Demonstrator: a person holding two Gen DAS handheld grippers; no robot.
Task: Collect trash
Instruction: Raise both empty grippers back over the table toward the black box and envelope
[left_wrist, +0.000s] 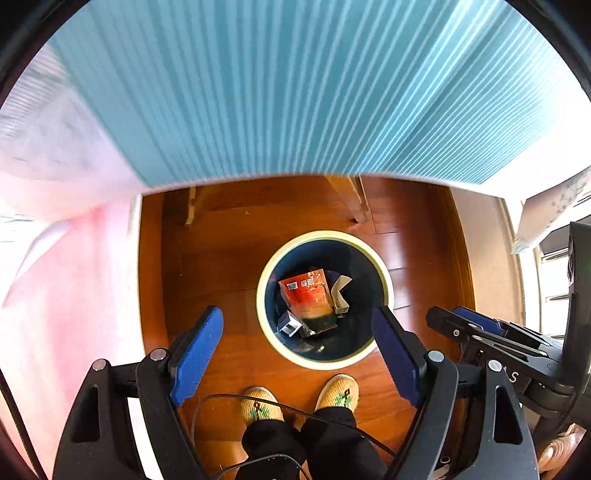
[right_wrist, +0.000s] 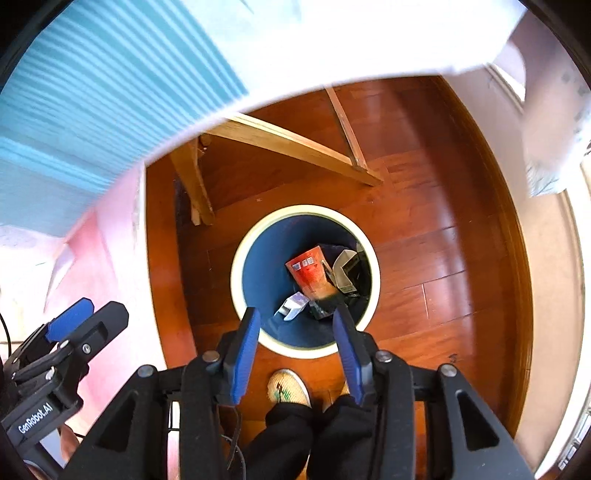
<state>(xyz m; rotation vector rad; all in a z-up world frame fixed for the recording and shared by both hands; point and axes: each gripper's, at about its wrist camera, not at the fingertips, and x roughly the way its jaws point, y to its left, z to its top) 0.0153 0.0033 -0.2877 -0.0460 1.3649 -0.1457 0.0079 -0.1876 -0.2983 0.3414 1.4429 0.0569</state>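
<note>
Blue-padded left gripper and right gripper both hang released and empty above the bin. Inside it lie the red packet and small boxes. Swinging away carelessly could clip the bin's rim and tip it.

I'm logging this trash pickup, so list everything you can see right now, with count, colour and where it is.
Trash bin: one, dark blue inside with a cream rim, on the floor below both grippers.
Red packet: one, red-orange, inside the bin.
White carton: one, white, inside the bin beside the packet.
Small grey-white box: one, inside the bin, lower left of the packet.
Wooden floor: reddish brown.
Wooden legs: pale wood, beyond the bin.
Striped cloth: teal, across the top.
Slippers: two, tan, near the bin.
Left gripper: blue pads, open, empty.
Right gripper: blue pads, open, empty.
</note>
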